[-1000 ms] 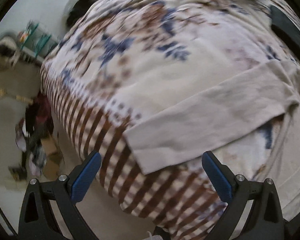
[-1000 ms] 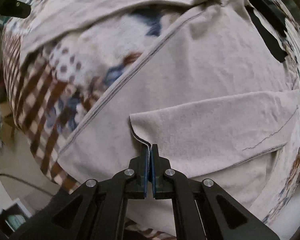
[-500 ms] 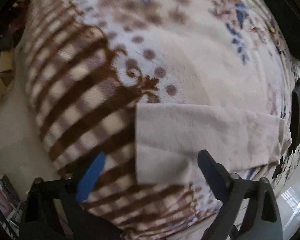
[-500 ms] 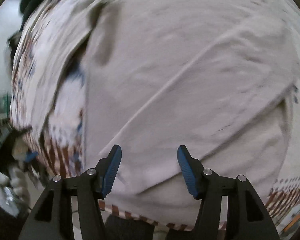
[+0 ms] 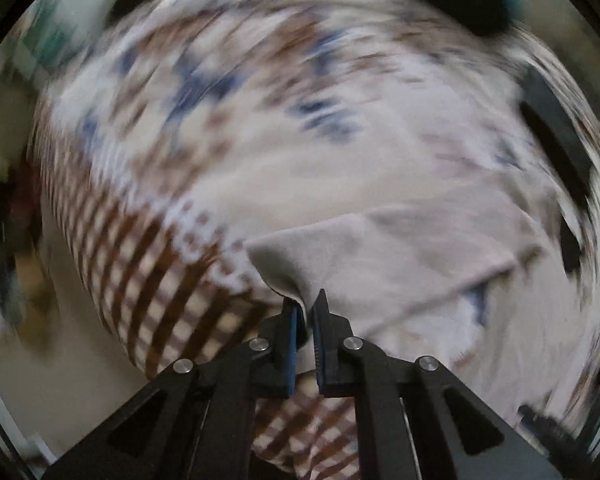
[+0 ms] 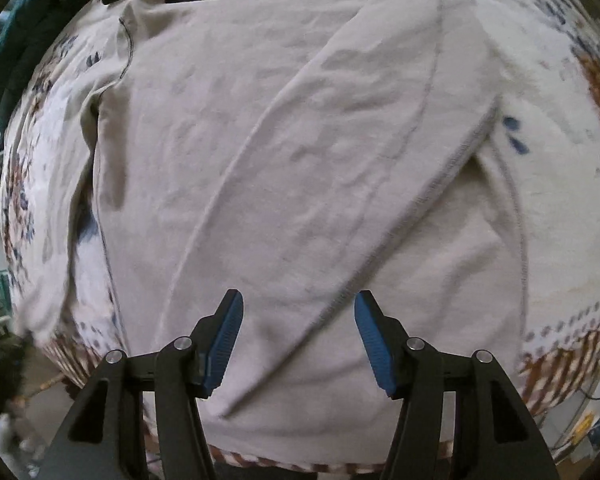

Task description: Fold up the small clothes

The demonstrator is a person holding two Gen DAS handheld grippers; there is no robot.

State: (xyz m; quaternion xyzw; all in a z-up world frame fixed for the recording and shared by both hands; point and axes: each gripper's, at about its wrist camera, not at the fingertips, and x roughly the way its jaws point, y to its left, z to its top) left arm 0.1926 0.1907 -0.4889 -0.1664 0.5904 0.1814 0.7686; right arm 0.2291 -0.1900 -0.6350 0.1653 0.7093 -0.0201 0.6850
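Now pinched shut on the cuff of the pale beige long-sleeved cotton top (image 5: 400,248) with the left gripper (image 5: 307,312), half a second ago open (right gripper (image 6: 298,316) gaping, empty), ready for folding that sleeve inward

Your garment is a pale beige long-sleeved top (image 6: 284,152), plain, with darker stitched seams, spread flat over a patterned blanket (image 5: 148,264) checked in brown and flecked with blue. In the right wrist view one sleeve (image 6: 360,168) lies folded diagonally across the body, its hemmed cuff edge running down toward the lower middle, and the neckline sits at the far end. In the left wrist view, blurred by motion, the other sleeve (image 5: 400,256) stretches out sideways, its end corner lifted and bunched between the fingers of your left tool (image 5: 305,312).
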